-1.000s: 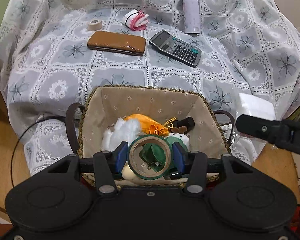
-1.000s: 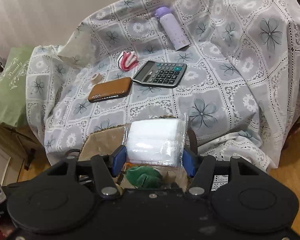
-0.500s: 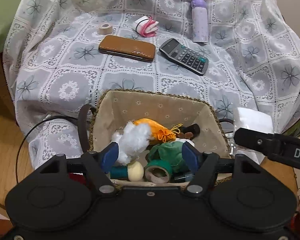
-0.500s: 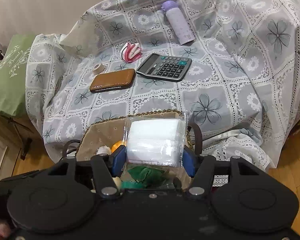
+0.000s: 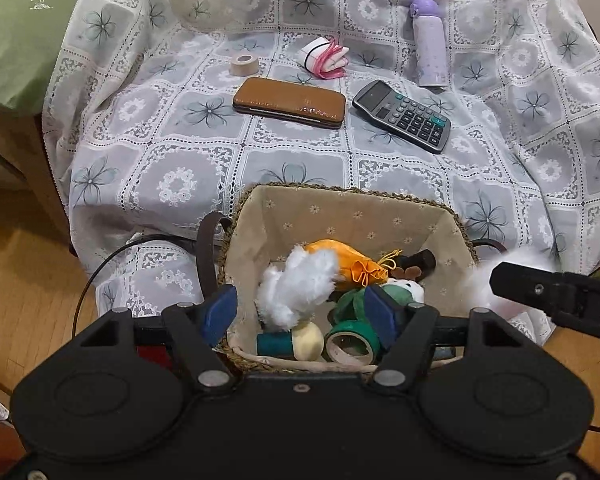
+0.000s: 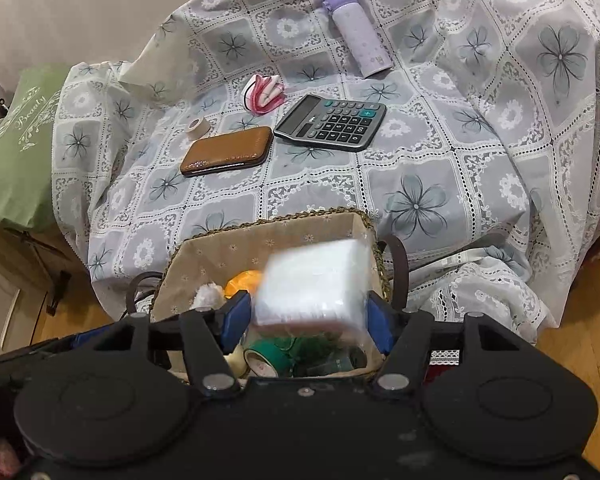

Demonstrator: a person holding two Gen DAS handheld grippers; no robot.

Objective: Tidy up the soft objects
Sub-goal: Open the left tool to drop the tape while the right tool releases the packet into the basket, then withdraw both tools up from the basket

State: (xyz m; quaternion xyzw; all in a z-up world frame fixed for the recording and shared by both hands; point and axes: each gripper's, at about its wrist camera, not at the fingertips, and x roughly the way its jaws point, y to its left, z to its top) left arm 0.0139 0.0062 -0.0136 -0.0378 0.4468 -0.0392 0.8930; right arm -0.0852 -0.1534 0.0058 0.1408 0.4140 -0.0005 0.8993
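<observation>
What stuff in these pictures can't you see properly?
- White packet, right wrist view: motion-blurred between the right tongs; whether they grip it is unclear.
- Basket contents, right wrist view: mostly hidden behind the packet.
- Green tape roll, left wrist view: partly covered by the left tongs' pad.
- Calculator keys: too small to read.

Your left gripper (image 5: 300, 314) is hovering with jaws apart over the fabric-lined woven basket (image 5: 456, 220), where a green tape roll (image 5: 350, 342) is lying beside a white plush toy (image 5: 296, 286).
</observation>
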